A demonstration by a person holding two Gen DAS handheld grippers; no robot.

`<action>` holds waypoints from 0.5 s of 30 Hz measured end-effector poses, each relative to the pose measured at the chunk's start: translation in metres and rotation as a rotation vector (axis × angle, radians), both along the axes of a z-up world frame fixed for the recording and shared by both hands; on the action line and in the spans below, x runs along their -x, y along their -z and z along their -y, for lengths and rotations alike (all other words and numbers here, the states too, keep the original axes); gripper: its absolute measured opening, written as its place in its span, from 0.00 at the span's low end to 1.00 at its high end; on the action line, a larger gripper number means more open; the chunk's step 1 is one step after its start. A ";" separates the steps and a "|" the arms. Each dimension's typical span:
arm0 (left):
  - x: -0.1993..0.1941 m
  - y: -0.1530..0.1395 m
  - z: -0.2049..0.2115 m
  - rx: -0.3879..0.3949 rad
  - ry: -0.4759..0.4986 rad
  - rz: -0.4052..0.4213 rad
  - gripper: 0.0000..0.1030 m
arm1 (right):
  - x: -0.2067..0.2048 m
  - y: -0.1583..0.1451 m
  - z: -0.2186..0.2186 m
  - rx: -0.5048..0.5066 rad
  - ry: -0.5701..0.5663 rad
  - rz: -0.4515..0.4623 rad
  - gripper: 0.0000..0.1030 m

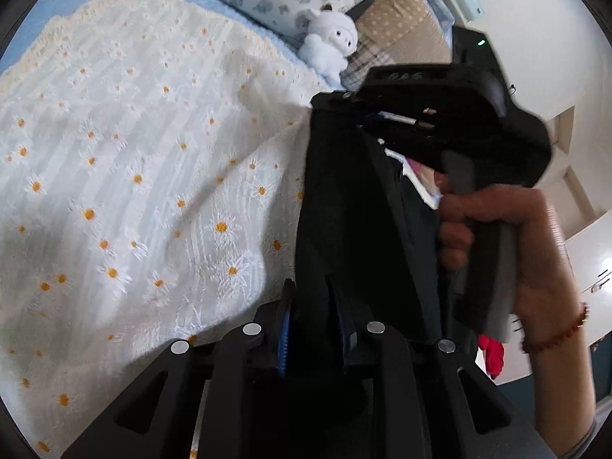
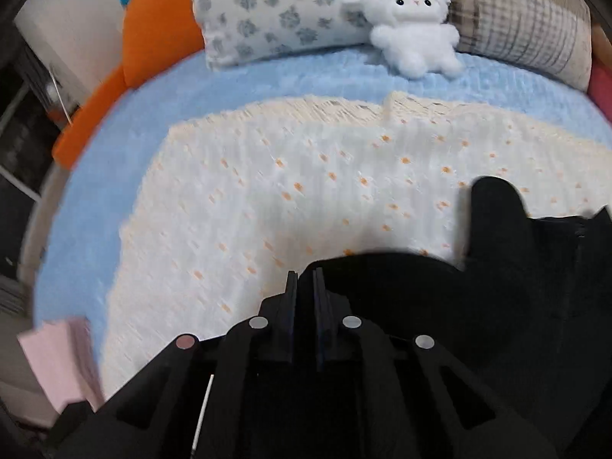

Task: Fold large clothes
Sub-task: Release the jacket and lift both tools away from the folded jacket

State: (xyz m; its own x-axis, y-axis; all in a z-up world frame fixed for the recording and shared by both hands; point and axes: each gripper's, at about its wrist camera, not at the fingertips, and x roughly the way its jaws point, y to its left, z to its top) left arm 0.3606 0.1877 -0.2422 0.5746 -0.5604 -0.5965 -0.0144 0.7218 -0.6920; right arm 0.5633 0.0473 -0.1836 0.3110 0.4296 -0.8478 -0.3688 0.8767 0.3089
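With the left claw clamped on the hanging black fabric garment and the right claw nearly closed on its edge at six o'clock over the daisy-print white bedspread, keeping both grips level should square the fold.

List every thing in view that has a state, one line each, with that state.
left gripper: shut on the black garment
right gripper: shut, black fabric at its fingertips
black garment: lifted, hanging bunched, not folded
daisy blanket: spread flat over the bed, slightly rippled
blue sheet: spread under the blanket
plush lamb: sitting upright against the pillows
floral pillow: propped at the head of the bed
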 end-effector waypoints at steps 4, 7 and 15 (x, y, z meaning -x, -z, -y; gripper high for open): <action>0.001 0.007 0.001 -0.037 -0.003 -0.005 0.28 | -0.003 0.028 0.001 -0.022 0.032 -0.018 0.09; 0.002 0.004 0.005 -0.096 0.016 0.014 0.29 | 0.001 0.028 0.001 -0.054 0.001 0.032 0.19; 0.027 -0.043 -0.001 -0.212 0.015 0.020 0.78 | 0.115 -0.082 0.024 0.008 -0.171 0.341 0.73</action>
State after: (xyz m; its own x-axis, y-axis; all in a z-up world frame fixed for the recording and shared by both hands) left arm 0.3336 0.1884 -0.1994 0.5799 -0.4318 -0.6909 0.0094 0.8515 -0.5243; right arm 0.4483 0.0234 -0.1020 0.5003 0.4935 -0.7114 -0.5902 0.7956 0.1368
